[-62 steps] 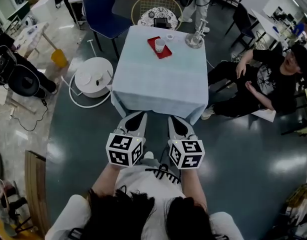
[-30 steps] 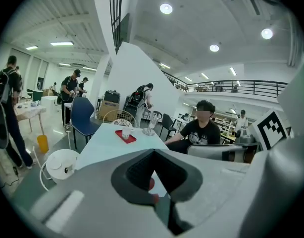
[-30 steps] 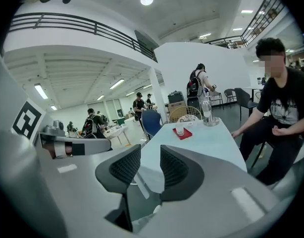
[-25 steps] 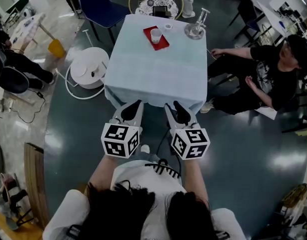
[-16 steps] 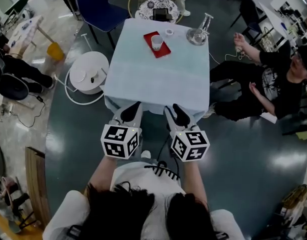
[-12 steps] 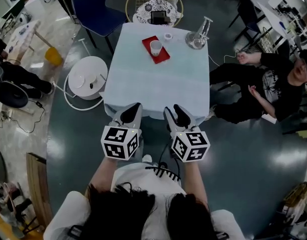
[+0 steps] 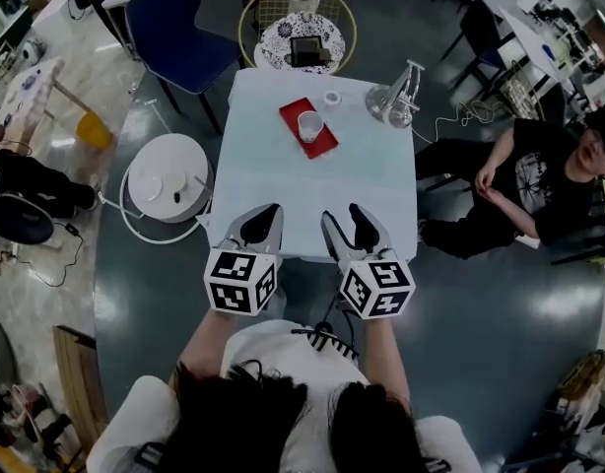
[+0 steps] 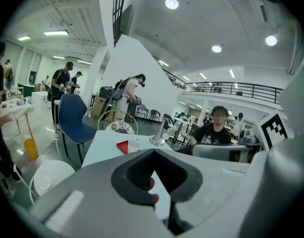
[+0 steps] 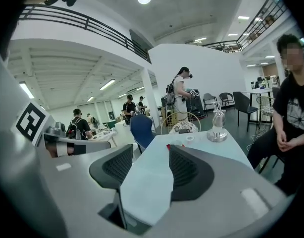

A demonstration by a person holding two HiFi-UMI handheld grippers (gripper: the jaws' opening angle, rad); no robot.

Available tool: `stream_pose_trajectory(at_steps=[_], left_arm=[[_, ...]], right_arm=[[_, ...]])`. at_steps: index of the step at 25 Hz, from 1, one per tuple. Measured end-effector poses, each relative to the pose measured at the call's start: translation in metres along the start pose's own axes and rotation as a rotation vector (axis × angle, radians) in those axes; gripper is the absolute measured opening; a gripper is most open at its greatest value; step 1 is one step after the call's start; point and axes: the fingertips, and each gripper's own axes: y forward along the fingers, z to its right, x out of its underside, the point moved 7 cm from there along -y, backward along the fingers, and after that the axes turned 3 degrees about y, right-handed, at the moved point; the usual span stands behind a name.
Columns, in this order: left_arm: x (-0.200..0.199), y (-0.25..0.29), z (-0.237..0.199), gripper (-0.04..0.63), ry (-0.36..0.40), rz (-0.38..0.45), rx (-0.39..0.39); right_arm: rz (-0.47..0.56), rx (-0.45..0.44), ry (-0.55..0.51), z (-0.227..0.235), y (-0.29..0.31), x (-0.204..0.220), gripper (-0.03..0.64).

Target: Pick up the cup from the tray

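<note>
Well beyond right gripper, jaws just opened, empty: cup on tray.

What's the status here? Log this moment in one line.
phase: pre-grasp | left gripper: shut, empty | right gripper: jaws just opening, empty | cup: on red tray, untouched

I see a smooth, matt pale tablecloth. The dark floor shines glossy. The pads of my right gripper look ribbed, matt black.
</note>
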Motion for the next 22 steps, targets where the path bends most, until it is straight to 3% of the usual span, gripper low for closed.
stream_pose_trajectory(at_steps=[11, 22], left_arm=[[-0.032, 0.052, -0.055, 0.0, 0.019, -0.021, 0.027], [-0.048, 0.105, -0.088, 0.0, 0.014, -0.05, 0.002]], right_arm=[[0.013, 0.017, -0.016, 0.006, 0.075, -0.026, 0.314], [-0.008, 0.016, -0.072, 0.029, 0.143, -0.042, 0.391]])
